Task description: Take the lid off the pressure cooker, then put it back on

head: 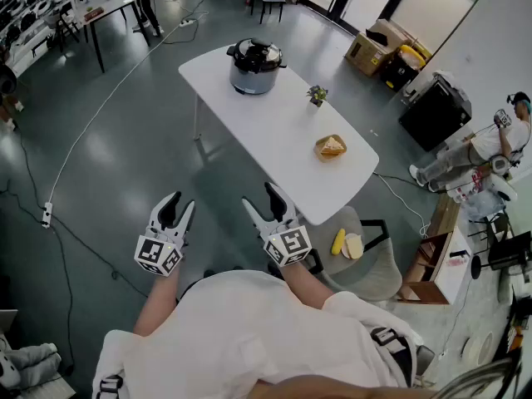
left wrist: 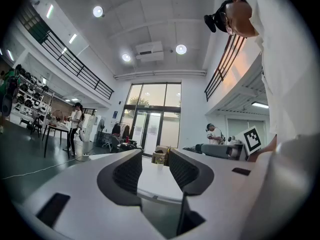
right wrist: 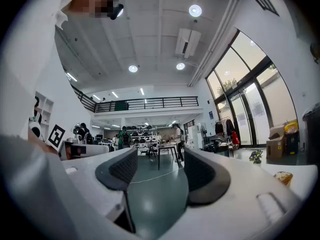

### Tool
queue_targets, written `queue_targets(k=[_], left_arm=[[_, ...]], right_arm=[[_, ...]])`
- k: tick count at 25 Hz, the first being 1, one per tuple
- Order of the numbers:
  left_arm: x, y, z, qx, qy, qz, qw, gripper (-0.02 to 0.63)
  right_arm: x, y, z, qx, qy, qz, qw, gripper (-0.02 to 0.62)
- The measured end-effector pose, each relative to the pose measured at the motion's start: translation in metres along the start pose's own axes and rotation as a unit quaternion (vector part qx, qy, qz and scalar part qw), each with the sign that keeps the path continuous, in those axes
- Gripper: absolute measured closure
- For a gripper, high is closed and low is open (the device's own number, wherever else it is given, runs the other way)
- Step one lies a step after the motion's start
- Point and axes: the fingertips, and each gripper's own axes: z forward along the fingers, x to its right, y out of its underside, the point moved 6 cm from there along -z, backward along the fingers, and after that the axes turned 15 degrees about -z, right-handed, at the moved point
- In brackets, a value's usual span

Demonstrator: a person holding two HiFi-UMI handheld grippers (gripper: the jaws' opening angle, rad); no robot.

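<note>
Left gripper (head: 179, 204): we hold it low, jaws spread, empty.
Right gripper (head: 258, 195): jaws spread, empty.
Pressure cooker (head: 255, 73): lid (head: 254, 52) on, on the white table (head: 283, 131), well apart from us.

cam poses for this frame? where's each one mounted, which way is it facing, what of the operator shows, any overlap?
Head view: on the person's head, looking steeply down at the white table and pressure cooker; left claw, right claw and shirt show.
Left gripper view: on the left claw, level over the table edge toward glass doors; jaws apart, shirt at right.
Right gripper view: on the right claw, level toward the mezzanine; jaws apart, shirt at left.
Shared: potted plant in head and right gripper views.
</note>
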Motion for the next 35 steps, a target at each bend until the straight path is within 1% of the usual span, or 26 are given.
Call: queue_targets(k=[3, 5, 8, 12, 22, 25, 29, 35], left_arm=[[0.011, -0.005, 0.006, 0.009, 0.009, 0.011, 0.9999, 0.451], [0.016, -0.003, 0.009, 0.006, 0.013, 0.016, 0.9998, 0.451], [0.019, 0.0, 0.011, 0.001, 0.014, 0.01, 0.9998, 0.451], [0.022, -0.003, 0.011, 0.001, 0.014, 0.006, 0.9999, 0.451], [0.038, 0.004, 0.027, -0.004, 0.017, 0.005, 0.9998, 0.453], [0.039, 0.009, 0.026, -0.002, 0.013, 0.002, 0.9999, 0.453], [0.041, 0.015, 0.028, 0.0, 0.005, -0.001, 1.0, 0.454], [0.041, 0.019, 0.025, -0.007, -0.013, 0.009, 0.9999, 0.454]], right_arm=[[0.004, -0.003, -0.005, 0.005, 0.001, -0.008, 1.0, 0.299], [0.007, -0.001, -0.008, 0.002, 0.004, -0.004, 1.0, 0.3], [0.01, 0.002, -0.011, -0.003, 0.004, 0.003, 1.0, 0.301], [0.012, -0.003, -0.015, 0.022, -0.005, 0.02, 1.0, 0.299], [0.039, 0.009, -0.028, 0.009, 0.003, 0.02, 1.0, 0.299], [0.05, 0.009, -0.033, 0.01, 0.01, 0.01, 1.0, 0.299], [0.057, 0.011, -0.036, 0.002, 0.004, -0.003, 1.0, 0.299], [0.052, 0.017, -0.039, -0.003, -0.007, 0.013, 1.0, 0.299]])
